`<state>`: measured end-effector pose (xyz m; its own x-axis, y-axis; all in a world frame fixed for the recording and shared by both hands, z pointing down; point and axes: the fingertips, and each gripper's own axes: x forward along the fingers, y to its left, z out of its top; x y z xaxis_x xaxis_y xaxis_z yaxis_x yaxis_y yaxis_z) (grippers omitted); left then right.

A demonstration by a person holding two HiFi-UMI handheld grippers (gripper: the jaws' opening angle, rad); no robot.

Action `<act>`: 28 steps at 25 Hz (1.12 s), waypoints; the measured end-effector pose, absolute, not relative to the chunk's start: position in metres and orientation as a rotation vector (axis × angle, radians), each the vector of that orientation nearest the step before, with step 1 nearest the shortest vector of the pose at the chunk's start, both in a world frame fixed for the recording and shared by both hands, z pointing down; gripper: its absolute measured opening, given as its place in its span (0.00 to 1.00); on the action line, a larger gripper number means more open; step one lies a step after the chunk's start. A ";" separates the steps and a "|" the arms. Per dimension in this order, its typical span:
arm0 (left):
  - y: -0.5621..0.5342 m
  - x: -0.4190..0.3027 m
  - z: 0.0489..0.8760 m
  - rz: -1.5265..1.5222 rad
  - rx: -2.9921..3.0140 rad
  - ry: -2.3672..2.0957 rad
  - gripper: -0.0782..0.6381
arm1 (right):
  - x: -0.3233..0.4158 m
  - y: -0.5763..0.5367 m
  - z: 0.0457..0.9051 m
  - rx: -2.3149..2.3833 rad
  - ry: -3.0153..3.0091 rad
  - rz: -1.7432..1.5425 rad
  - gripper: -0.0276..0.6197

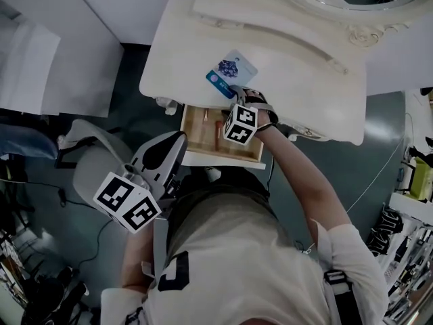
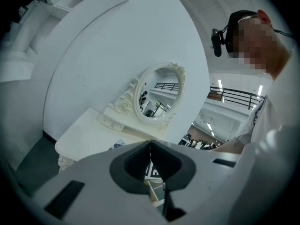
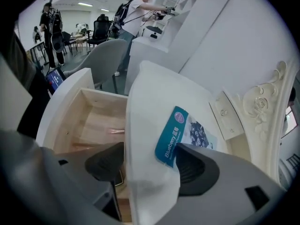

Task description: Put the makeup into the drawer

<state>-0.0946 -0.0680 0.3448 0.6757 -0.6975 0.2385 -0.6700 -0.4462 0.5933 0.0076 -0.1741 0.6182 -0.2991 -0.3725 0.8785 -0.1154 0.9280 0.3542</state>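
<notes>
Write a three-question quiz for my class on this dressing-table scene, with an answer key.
1. True or false: the drawer is open.
2. Which gripper is at the blueberry packet? A: left gripper. B: right gripper.
3. Fill in: the left gripper's jaws are ____.
Key: 1 true; 2 B; 3 shut.

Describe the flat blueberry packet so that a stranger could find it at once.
Find the white dressing table with its open wooden drawer. On the tabletop, just behind the drawer, lies a flat rectangular packet, beside the open right gripper. Only it is coloured: a blue band reading Blueberry and a berry picture.
</notes>
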 end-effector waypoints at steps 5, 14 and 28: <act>-0.070 -0.094 0.349 -0.046 2.207 -1.040 0.19 | 0.006 -0.171 0.616 0.389 -1.862 -0.324 0.56; -0.070 -0.087 0.344 -0.043 2.246 -0.987 0.19 | 0.012 -0.151 0.608 0.475 -1.862 -0.398 0.34; -0.060 -0.100 0.340 -0.058 2.262 -0.991 0.19 | 0.010 -0.132 0.595 0.526 -1.918 -0.281 0.09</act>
